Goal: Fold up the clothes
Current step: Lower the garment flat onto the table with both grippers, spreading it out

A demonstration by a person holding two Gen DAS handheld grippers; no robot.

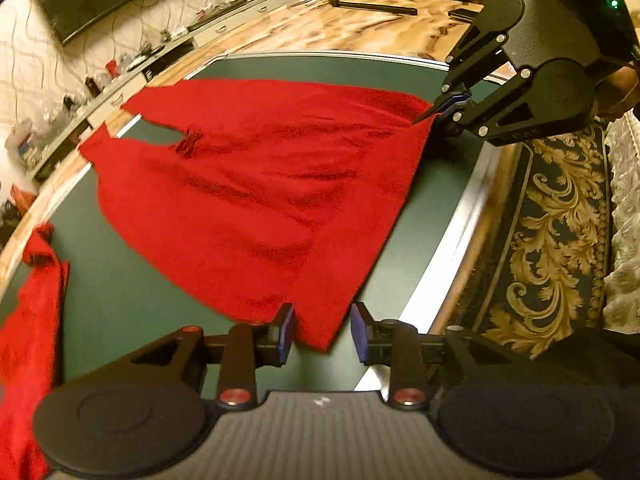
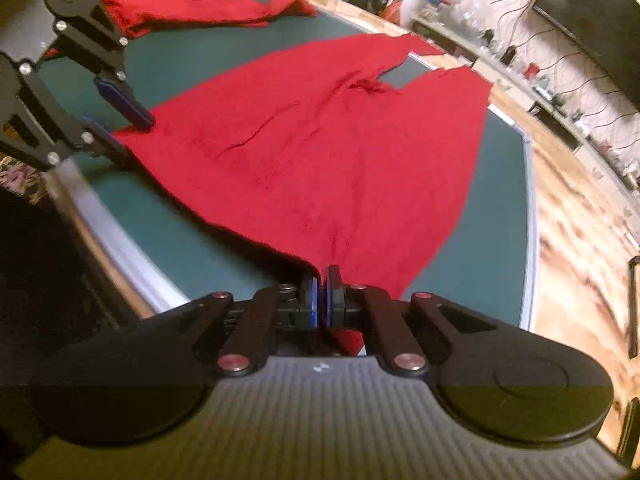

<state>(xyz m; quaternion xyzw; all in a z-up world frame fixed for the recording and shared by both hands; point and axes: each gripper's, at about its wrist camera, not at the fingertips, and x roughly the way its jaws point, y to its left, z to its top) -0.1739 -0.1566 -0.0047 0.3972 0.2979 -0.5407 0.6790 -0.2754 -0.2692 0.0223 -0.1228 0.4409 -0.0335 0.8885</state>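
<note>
While both claws sat low over the green table [image 1: 120,300], two red garments were out. Going left to right in the left wrist view: the second red garment [image 1: 28,320] lay bunched at the table's left edge, then the red dress [image 1: 248,200] lay spread flat mid-table, small bow [image 1: 190,142] at its neckline. The left gripper [image 1: 322,330] had its jaws apart, a hem corner loose between them. The right gripper [image 2: 323,298] was pinched tight on the other hem corner.
</note>
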